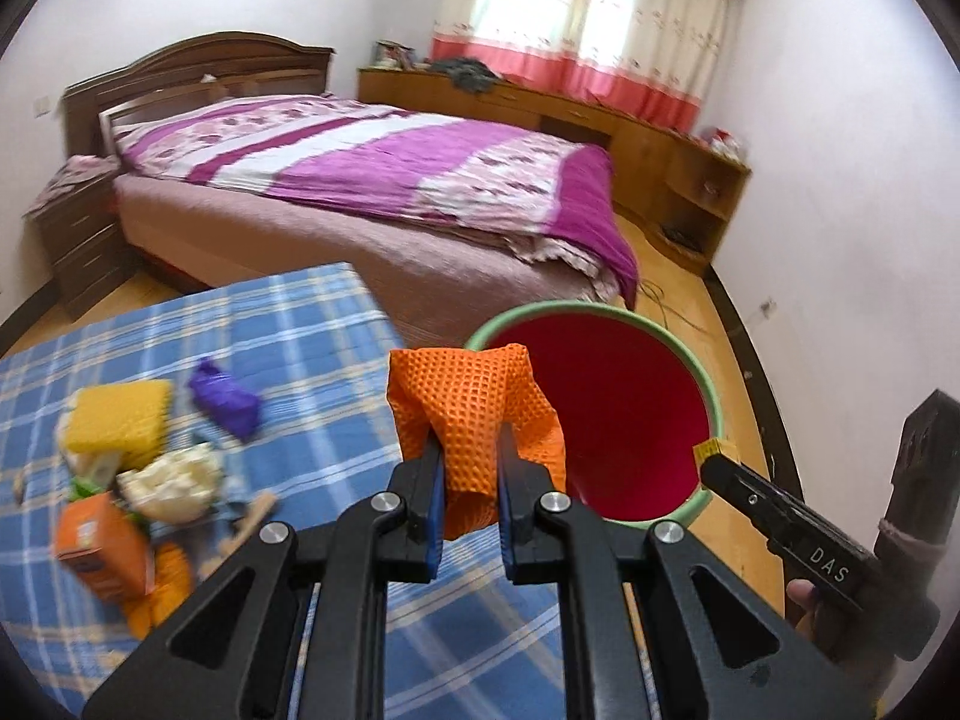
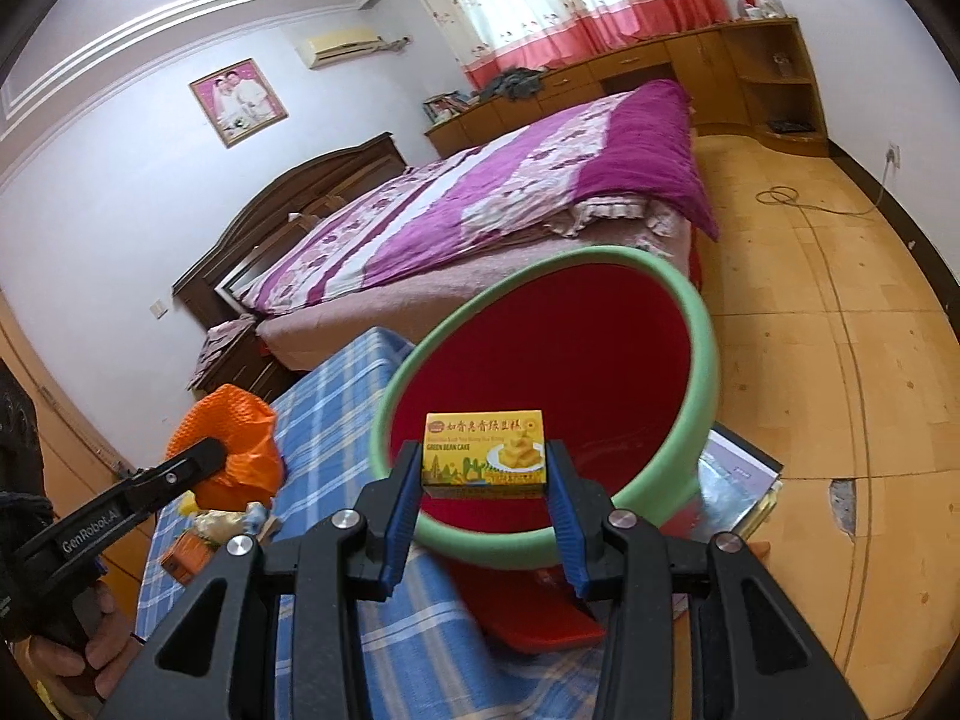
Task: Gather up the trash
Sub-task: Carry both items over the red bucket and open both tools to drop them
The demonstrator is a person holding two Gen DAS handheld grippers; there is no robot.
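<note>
Landmark: the green-rimmed red bin (image 2: 690, 324).

1. My right tongs (image 2: 483, 474), partway open, clamp a yellow green-bean-cake box (image 2: 485, 449) by its short ends, right at the bin's mouth. Light, stiff card, I judge; it crushes if squeezed.
2. My left tongs (image 1: 471, 480), nearly closed, pinch an orange mesh wrapper (image 1: 474, 408) just short of the bin's rim. Soft, weightless, springy; any fold serves.
3. Remaining trash pile (image 1: 132, 468) lies on the desk (image 1: 312, 330), beside the bin.
</note>
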